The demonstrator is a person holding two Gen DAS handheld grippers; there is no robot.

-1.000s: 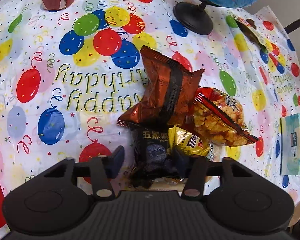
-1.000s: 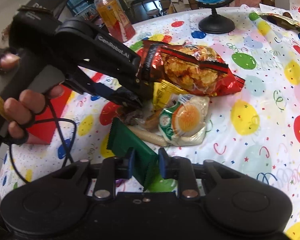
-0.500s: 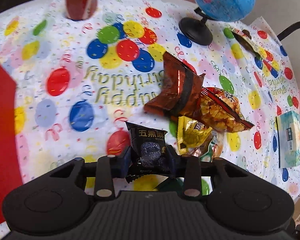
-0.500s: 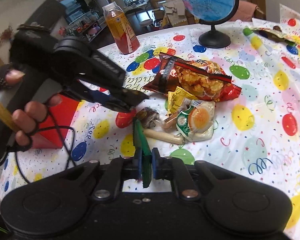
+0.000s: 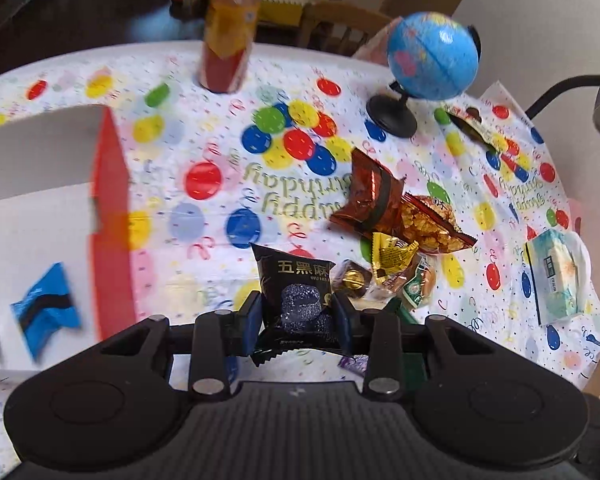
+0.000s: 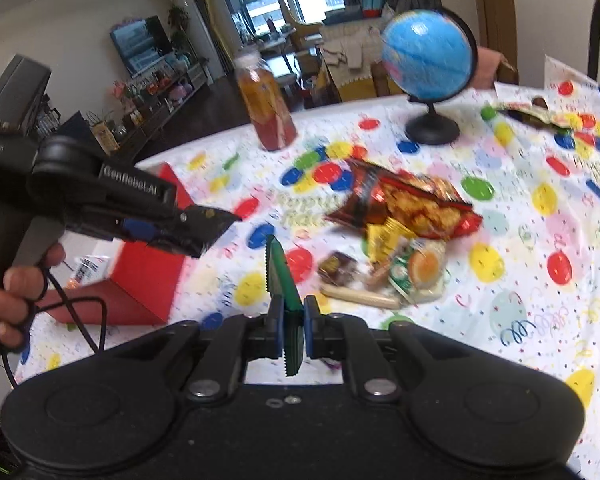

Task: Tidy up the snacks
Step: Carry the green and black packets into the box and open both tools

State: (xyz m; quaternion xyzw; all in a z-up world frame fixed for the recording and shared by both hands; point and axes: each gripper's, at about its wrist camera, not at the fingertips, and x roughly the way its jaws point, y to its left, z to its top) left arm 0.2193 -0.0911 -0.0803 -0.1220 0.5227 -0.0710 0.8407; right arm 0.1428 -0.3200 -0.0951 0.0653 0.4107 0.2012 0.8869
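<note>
- The left gripper [image 5: 296,316] has its blue-padded jaws clamped on the sides of a black foil snack packet [image 5: 294,292] printed with pale Chinese characters and the small letters "WU HEI"; the packet is lifted clear of the table.
- The right gripper [image 6: 293,330] has its jaws pressed together on a thin dark green snack wrapper with saw-tooth ends [image 6: 282,280], held on edge above the table.
- In the right wrist view the left gripper's black body [image 6: 112,196] reads "GenRobot.AI"; a person's hand [image 6: 16,292] grips its handle.
- The table wears a white plastic cloth with coloured balloons [image 5: 220,152], with "Happy Birthday" seen upside down near its middle.
- The rest of the snack pile lies towards the cloth's right side: a brown-and-black foil bag [image 5: 370,196], a red bag of golden crisps [image 5: 428,220], a yellow crinkled sachet [image 5: 392,256], a small brown-and-gold sweet [image 5: 352,278], a green-and-white packet showing an egg [image 6: 420,268] and a pale sausage stick [image 6: 360,296].
- A red-sided box with a white inside [image 5: 112,216] at the left edge holds a blue-and-black packet [image 5: 46,312].
- At the far edge stand an orange drink bottle with a red label [image 5: 228,36] and a small blue globe on a black stand [image 5: 432,56].
- A pale teal tissue pack [image 5: 556,276] lies by the right edge; its writing is too small to read.
</note>
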